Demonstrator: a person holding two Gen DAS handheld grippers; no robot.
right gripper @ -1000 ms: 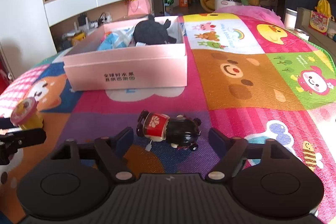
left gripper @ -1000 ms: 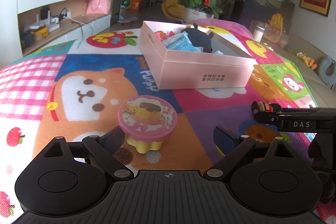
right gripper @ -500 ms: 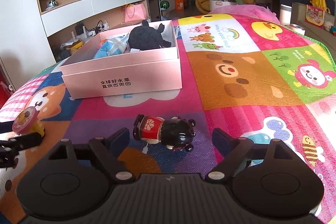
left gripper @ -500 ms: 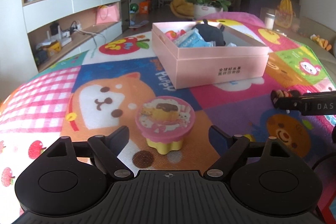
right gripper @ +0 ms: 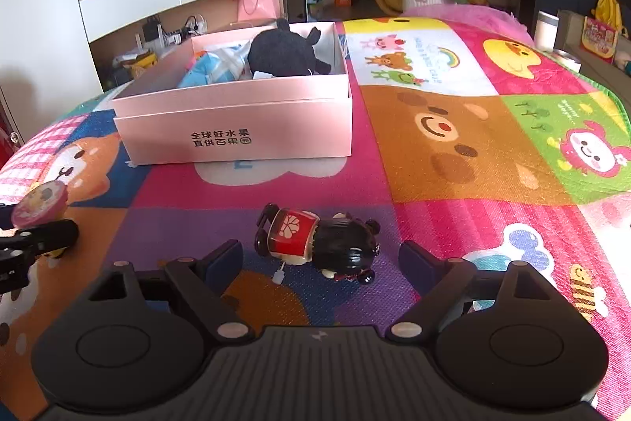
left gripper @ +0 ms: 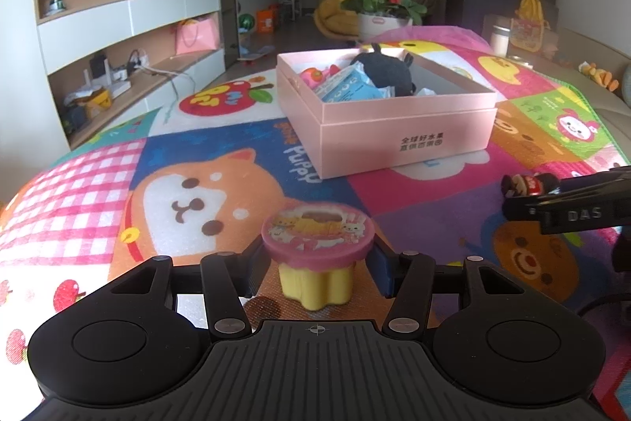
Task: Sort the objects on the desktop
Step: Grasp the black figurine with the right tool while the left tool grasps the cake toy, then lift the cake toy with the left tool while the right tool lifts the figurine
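Observation:
A pudding-cup toy point(left gripper: 317, 243) with a pink lid and yellow base stands on the cartoon play mat point(left gripper: 177, 204). My left gripper point(left gripper: 315, 259) is closing on it, and both pads touch the lid's rim. A black and red wind-up figure point(right gripper: 319, 247) lies on its side between the wide-apart fingers of my right gripper point(right gripper: 319, 255), which stands open and touches nothing. The pink cardboard box point(right gripper: 236, 129) sits beyond both toys and holds a black plush, a blue packet and other items. The cup point(right gripper: 37, 200) also shows at the far left of the right wrist view.
The right gripper's finger point(left gripper: 568, 212) reaches in from the right of the left wrist view, next to the figure point(left gripper: 528, 184). A flower pot point(left gripper: 380, 22) stands beyond the mat's far edge. A white cup point(right gripper: 546, 30) and toys sit at the far right.
The left gripper's jaws have drawn in from wide apart to the pudding cup's lid, and its view has rolled level. The right gripper has stayed in place and open around the figure.

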